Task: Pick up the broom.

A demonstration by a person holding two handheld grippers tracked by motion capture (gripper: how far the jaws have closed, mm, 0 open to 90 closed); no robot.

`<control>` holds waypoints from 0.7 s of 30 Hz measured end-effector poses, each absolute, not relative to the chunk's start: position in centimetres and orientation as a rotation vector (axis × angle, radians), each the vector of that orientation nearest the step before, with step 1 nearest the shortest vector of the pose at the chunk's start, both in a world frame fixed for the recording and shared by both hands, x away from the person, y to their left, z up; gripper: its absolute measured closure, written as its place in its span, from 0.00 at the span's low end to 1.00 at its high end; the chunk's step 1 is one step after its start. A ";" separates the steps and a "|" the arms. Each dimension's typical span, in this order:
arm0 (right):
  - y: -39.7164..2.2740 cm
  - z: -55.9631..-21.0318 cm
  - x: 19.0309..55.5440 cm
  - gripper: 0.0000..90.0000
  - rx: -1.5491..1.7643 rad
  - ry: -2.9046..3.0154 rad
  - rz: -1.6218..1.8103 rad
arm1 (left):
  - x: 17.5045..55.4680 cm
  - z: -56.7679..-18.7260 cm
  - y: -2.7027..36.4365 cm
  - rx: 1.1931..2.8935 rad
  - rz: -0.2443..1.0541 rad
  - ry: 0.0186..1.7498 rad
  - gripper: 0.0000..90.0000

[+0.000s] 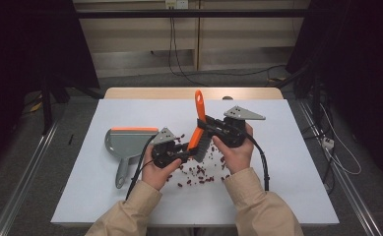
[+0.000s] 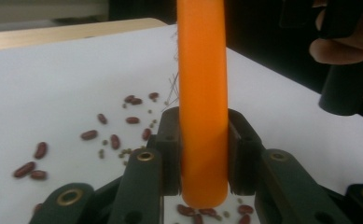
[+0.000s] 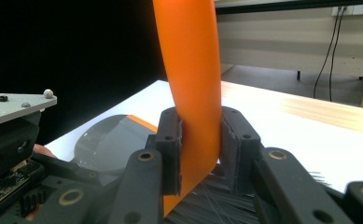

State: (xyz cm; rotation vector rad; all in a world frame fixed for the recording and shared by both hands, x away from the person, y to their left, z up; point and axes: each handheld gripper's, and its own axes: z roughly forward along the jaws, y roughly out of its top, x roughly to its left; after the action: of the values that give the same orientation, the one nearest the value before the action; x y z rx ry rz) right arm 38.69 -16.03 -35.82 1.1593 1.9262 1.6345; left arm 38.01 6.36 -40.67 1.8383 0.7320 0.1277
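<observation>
A hand brush with an orange handle [image 1: 199,110] and dark bristles [image 1: 204,147] stands tilted over the white table [image 1: 287,162], held from both sides. My left gripper [image 1: 189,149] is shut on the lower handle; its pads clamp the orange handle [image 2: 202,93] in the left gripper view, at the gripper's tip [image 2: 202,135]. My right gripper [image 1: 205,126] is shut on the handle [image 3: 191,70] just above the bristles [image 3: 216,205], with its jaws [image 3: 200,135] pressed on both sides. Red beans [image 1: 201,172] and small green ones [image 2: 102,151] lie scattered under the brush.
A grey dustpan with an orange lip [image 1: 125,142] lies to the left of the hands, also seen as the dustpan [image 3: 104,140] past the right jaws. The table's wooden far edge [image 1: 194,92] lies beyond. Cables trail from both grippers toward the person.
</observation>
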 end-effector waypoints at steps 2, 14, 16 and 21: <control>-15.6 -35.8 38.6 0.78 1.142 1.917 1.630 | 37.8 -40.6 6.5 1.834 0.148 0.741 0.79; -15.0 -36.2 38.6 0.29 1.227 1.850 1.600 | 37.9 -40.1 7.9 1.769 0.289 0.815 0.79; -14.7 -36.4 38.6 0.24 1.237 1.865 1.604 | 37.9 -40.1 7.9 1.770 0.303 0.821 0.79; -13.7 -36.8 38.6 0.19 1.238 1.892 1.579 | 37.9 -40.3 7.8 1.783 0.325 0.825 0.79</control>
State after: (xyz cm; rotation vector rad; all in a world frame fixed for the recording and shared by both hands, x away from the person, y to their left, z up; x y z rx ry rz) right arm 38.60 -13.73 -36.84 1.2375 1.8918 1.5795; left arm 37.93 7.82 -40.29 1.7828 0.8251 0.3245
